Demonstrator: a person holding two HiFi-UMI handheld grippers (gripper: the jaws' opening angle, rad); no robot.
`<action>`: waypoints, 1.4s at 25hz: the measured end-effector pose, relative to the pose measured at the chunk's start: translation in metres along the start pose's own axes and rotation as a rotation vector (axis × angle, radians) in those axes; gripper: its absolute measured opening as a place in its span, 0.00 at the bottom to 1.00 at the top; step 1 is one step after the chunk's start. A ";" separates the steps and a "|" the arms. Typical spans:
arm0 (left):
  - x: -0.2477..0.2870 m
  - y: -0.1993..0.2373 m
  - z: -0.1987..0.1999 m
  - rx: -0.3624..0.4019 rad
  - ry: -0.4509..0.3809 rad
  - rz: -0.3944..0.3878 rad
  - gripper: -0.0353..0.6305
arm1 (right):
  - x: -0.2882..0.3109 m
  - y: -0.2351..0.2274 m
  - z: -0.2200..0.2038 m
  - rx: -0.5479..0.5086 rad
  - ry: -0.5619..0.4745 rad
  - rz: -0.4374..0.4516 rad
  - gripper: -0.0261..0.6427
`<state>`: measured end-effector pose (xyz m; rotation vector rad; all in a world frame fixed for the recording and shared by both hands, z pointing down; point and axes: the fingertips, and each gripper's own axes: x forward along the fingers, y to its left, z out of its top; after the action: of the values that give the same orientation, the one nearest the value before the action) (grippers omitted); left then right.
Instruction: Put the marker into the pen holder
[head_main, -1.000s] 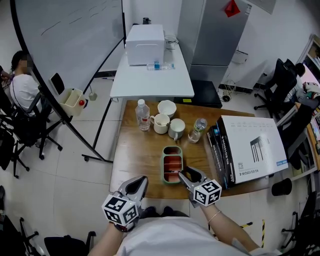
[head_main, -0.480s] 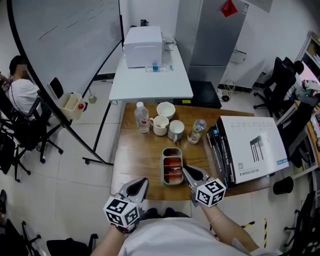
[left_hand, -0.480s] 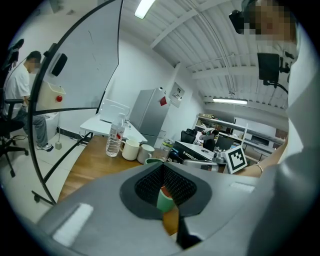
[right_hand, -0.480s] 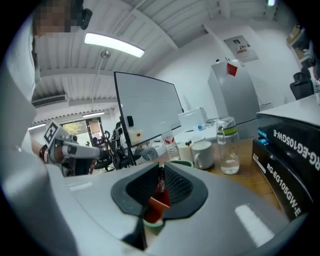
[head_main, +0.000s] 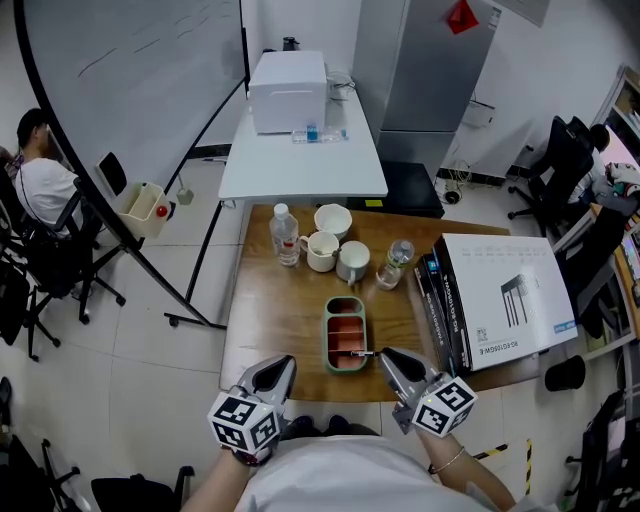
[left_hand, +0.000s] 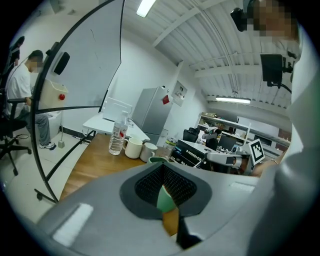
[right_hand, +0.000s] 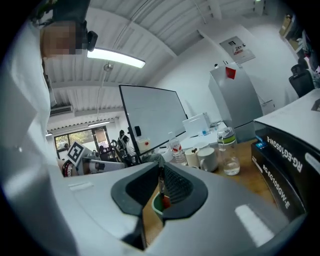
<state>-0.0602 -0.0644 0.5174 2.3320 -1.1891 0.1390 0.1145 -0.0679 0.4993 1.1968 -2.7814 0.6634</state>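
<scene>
A green tray (head_main: 331, 335) with a red inside lies on the wooden table (head_main: 280, 310) near its front edge. My right gripper (head_main: 383, 355) is just right of the tray's near end, shut on a thin marker (head_main: 362, 352) that sticks out leftward over the tray's rim. In the right gripper view the marker (right_hand: 161, 192) shows as a dark stick with a red end pinched between the pads, above the tray (right_hand: 155, 205). My left gripper (head_main: 279, 364) hangs at the table's front edge left of the tray, shut and empty. Two white mugs (head_main: 322, 246) stand farther back.
A white bowl (head_main: 333, 217), a water bottle (head_main: 285, 231) and a glass jar (head_main: 396, 260) stand at the table's far side. A large white box (head_main: 505, 297) on dark books (head_main: 440, 310) fills the right side. A white table (head_main: 300, 150) stands beyond, a whiteboard stand to the left.
My right gripper has shut on the marker over the tray and drawn back to the right, toward the table's front edge, taking the marker with it. The left gripper has stayed put.
</scene>
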 end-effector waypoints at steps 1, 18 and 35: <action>0.001 -0.001 -0.001 0.005 0.006 -0.001 0.05 | 0.000 -0.003 -0.008 0.001 0.015 -0.008 0.07; 0.004 -0.007 -0.001 0.019 0.013 -0.033 0.05 | 0.034 -0.023 -0.095 -0.108 0.247 -0.044 0.15; -0.007 -0.058 0.055 0.190 -0.077 -0.128 0.05 | -0.027 -0.027 0.046 -0.098 -0.098 -0.184 0.28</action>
<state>-0.0272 -0.0581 0.4445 2.5928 -1.1009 0.1222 0.1586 -0.0842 0.4625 1.4792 -2.6980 0.4601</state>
